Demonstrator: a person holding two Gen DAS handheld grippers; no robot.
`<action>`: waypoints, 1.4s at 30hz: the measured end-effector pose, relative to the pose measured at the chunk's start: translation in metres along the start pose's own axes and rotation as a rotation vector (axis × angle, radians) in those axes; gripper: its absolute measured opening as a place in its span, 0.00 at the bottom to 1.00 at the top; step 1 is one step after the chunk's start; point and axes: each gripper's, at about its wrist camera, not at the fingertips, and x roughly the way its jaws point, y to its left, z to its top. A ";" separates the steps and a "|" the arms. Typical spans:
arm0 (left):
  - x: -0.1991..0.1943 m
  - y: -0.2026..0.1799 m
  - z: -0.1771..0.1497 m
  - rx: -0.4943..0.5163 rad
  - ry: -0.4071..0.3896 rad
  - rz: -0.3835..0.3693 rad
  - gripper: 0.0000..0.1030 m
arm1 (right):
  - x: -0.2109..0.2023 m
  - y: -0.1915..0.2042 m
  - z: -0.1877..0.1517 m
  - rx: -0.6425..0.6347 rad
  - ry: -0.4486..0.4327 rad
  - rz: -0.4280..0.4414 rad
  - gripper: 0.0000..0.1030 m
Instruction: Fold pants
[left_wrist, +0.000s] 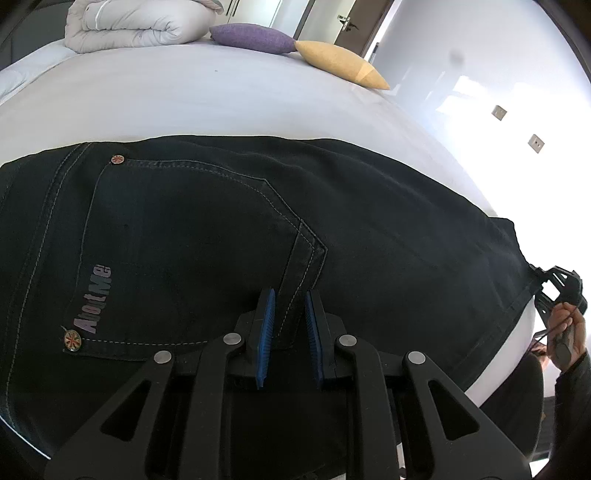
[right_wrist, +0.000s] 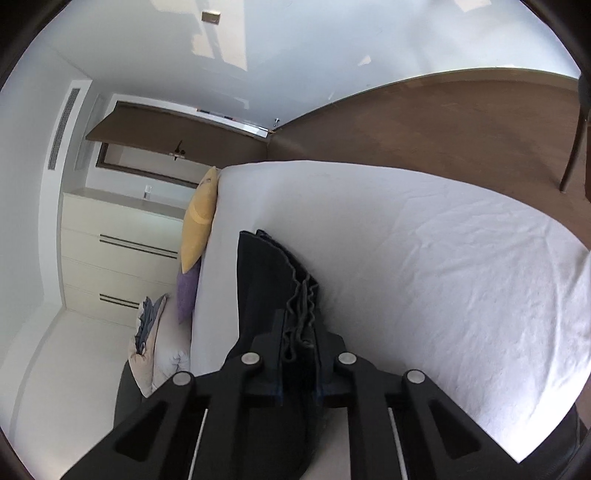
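Dark denim pants (left_wrist: 221, 236) lie flat on the white bed (left_wrist: 207, 99), back pocket up, with an "AboutMe" print (left_wrist: 92, 299) on the pocket. My left gripper (left_wrist: 289, 301) hovers over the pocket's corner, its blue pads (left_wrist: 266, 332) apart with the fabric under them, not pinched. My right gripper (right_wrist: 300, 325) is shut on the stacked edge layers of the pants (right_wrist: 266, 280); in the left wrist view it (left_wrist: 554, 284) holds the pants' far right edge.
A folded duvet (left_wrist: 136, 22), a purple pillow (left_wrist: 255, 37) and a yellow pillow (left_wrist: 340, 62) lie at the bed's far side. In the right wrist view white drawers (right_wrist: 122, 258) and wooden flooring (right_wrist: 443, 122) stand beyond the bed (right_wrist: 424, 266).
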 end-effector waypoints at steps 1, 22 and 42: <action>-0.013 -0.002 -0.005 -0.005 0.000 -0.007 0.16 | 0.001 0.003 -0.001 -0.011 -0.005 -0.007 0.12; -0.035 0.000 0.006 -0.139 -0.069 -0.114 0.93 | 0.108 0.146 -0.259 -1.220 0.168 -0.353 0.11; 0.061 -0.090 0.084 -0.190 0.313 -0.388 0.93 | 0.088 0.203 -0.359 -1.517 0.066 -0.264 0.12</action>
